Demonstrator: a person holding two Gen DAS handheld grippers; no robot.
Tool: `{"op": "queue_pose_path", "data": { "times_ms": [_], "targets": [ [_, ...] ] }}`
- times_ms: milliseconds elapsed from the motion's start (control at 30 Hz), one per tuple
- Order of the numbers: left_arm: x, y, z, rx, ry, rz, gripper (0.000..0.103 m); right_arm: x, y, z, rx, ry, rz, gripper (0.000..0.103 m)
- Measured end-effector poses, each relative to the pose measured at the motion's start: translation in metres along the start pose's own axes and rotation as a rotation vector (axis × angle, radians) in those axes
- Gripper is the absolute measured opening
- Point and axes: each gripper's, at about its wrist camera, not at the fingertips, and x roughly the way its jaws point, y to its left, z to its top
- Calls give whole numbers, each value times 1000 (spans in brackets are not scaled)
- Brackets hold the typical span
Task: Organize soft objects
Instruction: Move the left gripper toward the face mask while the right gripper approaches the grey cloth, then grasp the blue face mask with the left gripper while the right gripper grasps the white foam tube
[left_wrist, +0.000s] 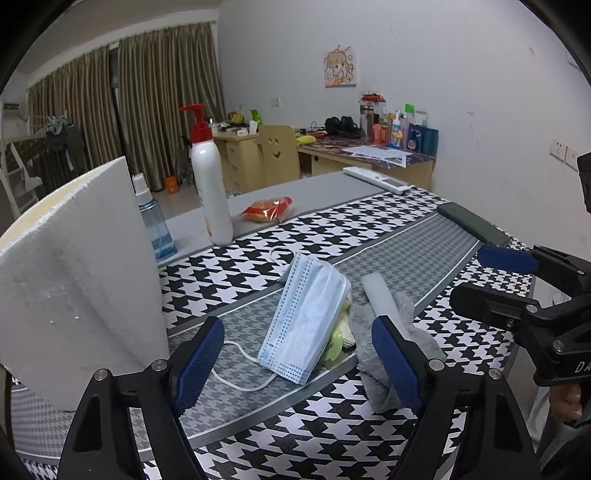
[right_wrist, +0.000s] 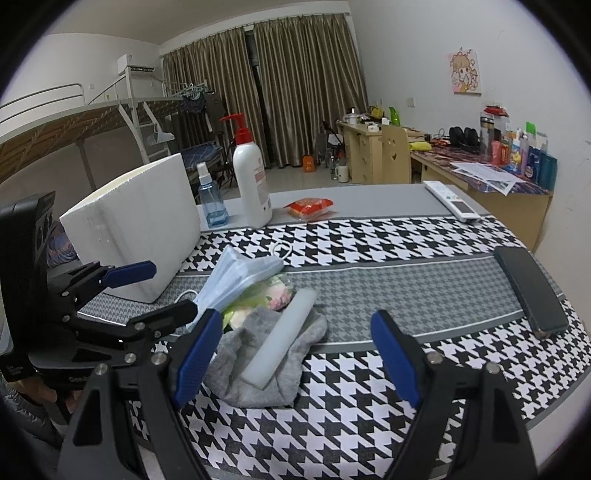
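Note:
A light blue face mask (left_wrist: 306, 317) (right_wrist: 236, 280) leans on a green floral pack (left_wrist: 334, 343) (right_wrist: 266, 295) on the houndstooth tablecloth. Beside it lies a grey cloth (left_wrist: 391, 354) (right_wrist: 258, 365) with a pale foam bar (left_wrist: 380, 295) (right_wrist: 284, 336) across it. A white foam box (left_wrist: 81, 280) (right_wrist: 133, 229) stands to the left. My left gripper (left_wrist: 299, 365) is open, with the mask between its fingers. My right gripper (right_wrist: 295, 362) is open and empty over the cloth and bar. Each gripper shows in the other's view, the right (left_wrist: 495, 280) and the left (right_wrist: 162, 291).
At the table's far side stand a white pump bottle (left_wrist: 210, 184) (right_wrist: 253, 181), a blue spray bottle (left_wrist: 153, 225) (right_wrist: 210, 199), a red snack packet (left_wrist: 267, 210) (right_wrist: 308, 208) and a white remote (left_wrist: 376, 179) (right_wrist: 452, 201). A dark phone (left_wrist: 472, 223) (right_wrist: 530, 290) lies at the right edge.

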Motion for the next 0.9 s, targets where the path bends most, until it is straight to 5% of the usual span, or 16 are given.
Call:
{"op": "queue_pose_path", "data": {
  "times_ms": [267, 533, 767, 900],
  "targets": [
    [12, 1, -1, 1, 35, -11, 68, 11, 2, 0, -6, 21, 9, 85],
    [26, 3, -2, -1, 84, -33, 60, 27, 0, 1, 14, 73, 26, 67],
    [31, 1, -2, 20, 95, -25, 59, 38, 1, -1, 24, 116, 49, 61],
    [36, 2, -4, 17, 118, -35, 47, 48, 1, -1, 35, 151, 66, 54]
  ]
}}
